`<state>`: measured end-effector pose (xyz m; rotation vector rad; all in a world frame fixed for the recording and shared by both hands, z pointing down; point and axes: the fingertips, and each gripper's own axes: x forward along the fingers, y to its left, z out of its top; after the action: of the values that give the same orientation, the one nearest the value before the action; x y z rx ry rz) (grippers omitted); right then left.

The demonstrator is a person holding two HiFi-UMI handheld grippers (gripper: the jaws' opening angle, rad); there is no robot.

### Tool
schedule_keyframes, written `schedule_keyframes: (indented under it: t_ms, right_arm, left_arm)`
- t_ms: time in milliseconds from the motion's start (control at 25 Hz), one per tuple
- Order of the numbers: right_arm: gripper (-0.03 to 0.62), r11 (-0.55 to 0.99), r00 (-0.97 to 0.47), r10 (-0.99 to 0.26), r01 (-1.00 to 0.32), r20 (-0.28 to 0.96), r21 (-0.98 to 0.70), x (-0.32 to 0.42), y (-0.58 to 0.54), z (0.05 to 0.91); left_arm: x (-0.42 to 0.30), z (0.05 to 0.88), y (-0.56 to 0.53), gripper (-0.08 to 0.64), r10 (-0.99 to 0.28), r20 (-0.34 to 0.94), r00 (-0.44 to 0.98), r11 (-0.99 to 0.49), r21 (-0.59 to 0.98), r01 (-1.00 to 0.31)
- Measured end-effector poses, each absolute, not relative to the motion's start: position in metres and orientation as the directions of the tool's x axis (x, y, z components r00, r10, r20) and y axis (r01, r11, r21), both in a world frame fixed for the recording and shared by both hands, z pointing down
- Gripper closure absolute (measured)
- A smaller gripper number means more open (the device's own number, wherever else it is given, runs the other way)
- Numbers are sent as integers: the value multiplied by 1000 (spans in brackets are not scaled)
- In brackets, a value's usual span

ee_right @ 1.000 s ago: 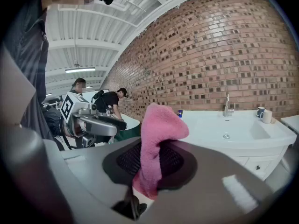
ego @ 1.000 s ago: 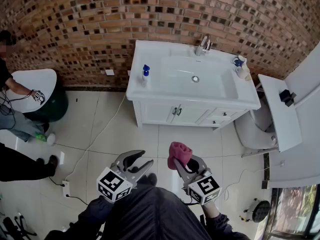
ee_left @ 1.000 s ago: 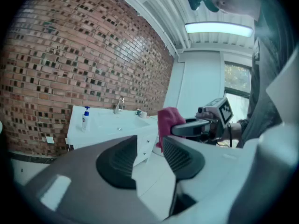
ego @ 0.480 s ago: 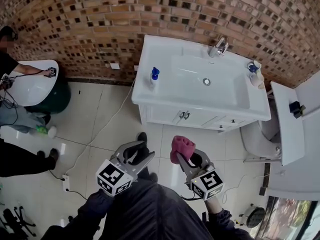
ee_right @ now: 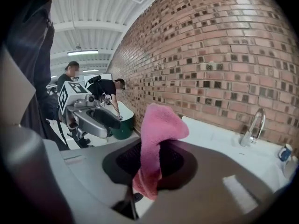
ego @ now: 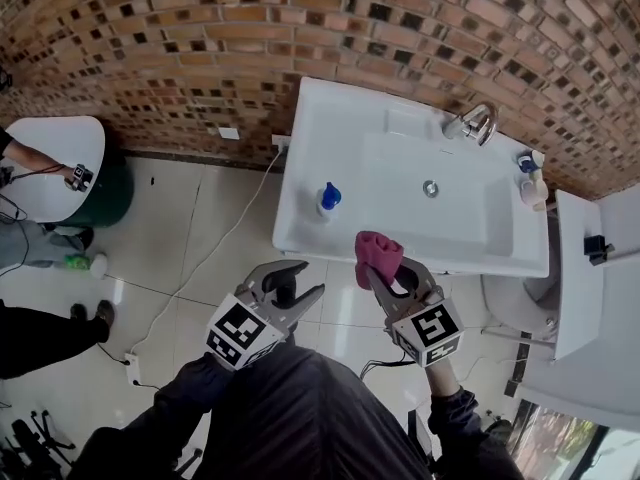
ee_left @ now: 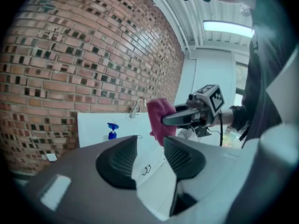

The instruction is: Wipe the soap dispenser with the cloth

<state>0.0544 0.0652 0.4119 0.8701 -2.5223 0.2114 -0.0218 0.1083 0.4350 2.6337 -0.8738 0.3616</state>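
The soap dispenser (ego: 326,200), a small bottle with a blue pump, stands on the left rim of the white vanity sink (ego: 300,223); the left gripper view also shows this dispenser (ee_left: 112,130). My right gripper (ego: 392,271) is shut on a pink cloth (ego: 378,256), which hangs bunched over the sink's front edge, right of the dispenser. In the right gripper view the cloth (ee_right: 156,139) stands up between the pads. My left gripper (ego: 297,280) hovers just in front of the vanity, below the dispenser. Its jaws are opening with nothing between them.
A chrome faucet (ego: 470,123) and a second small bottle (ego: 530,178) stand at the sink's far right. A brick wall runs behind. A white shelf (ego: 585,268) is at the right. At the left are people, a green bin (ego: 95,203) and a cable (ego: 215,253) on the tiled floor.
Both grippers have moved forward to the vanity's front edge, the cloth still in the right one. The left jaws stand slightly wider apart.
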Motion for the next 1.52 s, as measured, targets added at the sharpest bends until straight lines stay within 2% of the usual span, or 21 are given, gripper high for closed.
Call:
schedule_keyframes:
  t_ms: [440,600,800,1120,1240,1320,1520]
  right_arm:
    - [522,886,-665,-431,-441,609,145,2,-45,422]
    - [522,939,-649,-336,-288,682,189,-15,-64,434]
    - [522,960,-549,-250,-36,797,276,-27,-71,456]
    - [522,935,-472,-227,141,852,326,-25,-42,469]
    - [522,939,-475,-223,130,851,319,-24,-32,473]
    - [522,940,-504,-254,73,826,334,-25,-32,471]
    - [522,911,-597,-411,-243,689,333,-12,-35,447]
  left_arm:
    - [-44,443,28,396,-450,349,822,-791,273,-548]
    - [-45,451,18,396,-450,357,818,-781,287,-555]
    - [-45,457,9,396,-459,365,810,-764,303,-569]
    - [-46,460,-3,396,-460,370,807,-761,304,-573]
    - [-47,462,-5,396,-448,375,811,-767,305,-565]
    - [-48,464,-7,396,-444,379,812,-769,305,-562]
    - [-52,465,-11,396,-429,390,815,-781,293,-552]
